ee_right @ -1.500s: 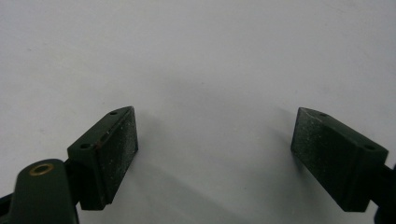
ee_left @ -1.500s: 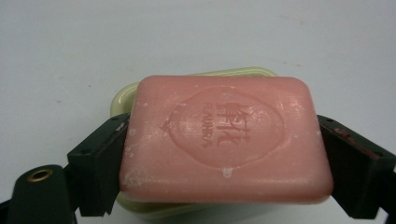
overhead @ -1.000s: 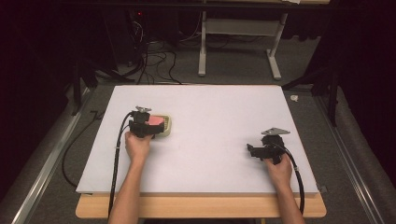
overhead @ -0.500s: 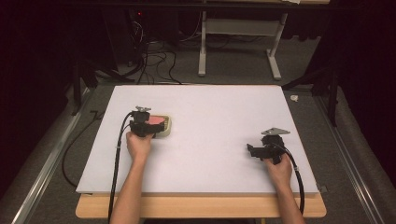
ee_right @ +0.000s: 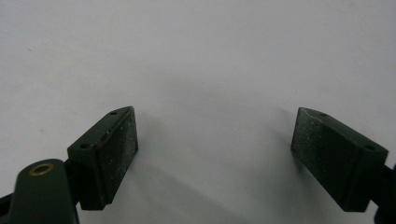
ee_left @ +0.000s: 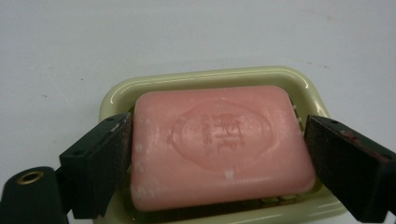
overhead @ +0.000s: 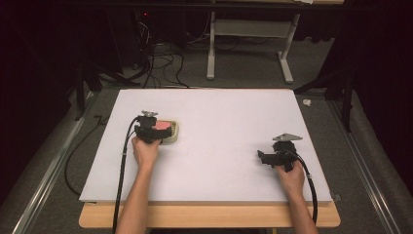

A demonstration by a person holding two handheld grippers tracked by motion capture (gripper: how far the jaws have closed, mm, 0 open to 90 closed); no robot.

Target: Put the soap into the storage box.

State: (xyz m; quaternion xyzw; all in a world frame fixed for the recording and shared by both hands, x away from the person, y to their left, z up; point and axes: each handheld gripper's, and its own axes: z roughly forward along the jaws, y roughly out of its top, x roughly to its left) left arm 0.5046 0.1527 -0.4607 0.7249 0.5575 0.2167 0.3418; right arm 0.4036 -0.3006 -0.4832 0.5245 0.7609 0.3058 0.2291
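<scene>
So from the high view you mostly get the layout: white counter (overhead: 219, 141), my left gripper (overhead: 147, 132) sitting over a soap dish (overhead: 173, 138) on the left half of it, and my right gripper (overhead: 276, 158) well apart from the dish, way over on the other side, just parked on bare surface. You can make out a bit of pink in the dish from up there but not much else, my hand and the gripper body cover most of it.

The left gripper view is where the detail is. The pink soap bar (ee_left: 219, 144) lies flat in the pale yellow-green soap dish (ee_left: 205, 79), stamped logo facing up, with a few white flecks on it. My left jaws are spread about as wide as the bar is long, one on each short end. The one at the left of that view looks pressed right up against the soap; the other is right at the end too, but I honestly can't tell if it's touching or a hair off. The bar sits down in the dish.

The right gripper view is plain white counter (ee_right: 210, 60) between my right jaws, which stand wide open with nothing between them, and their shadows fall on the surface.
</scene>
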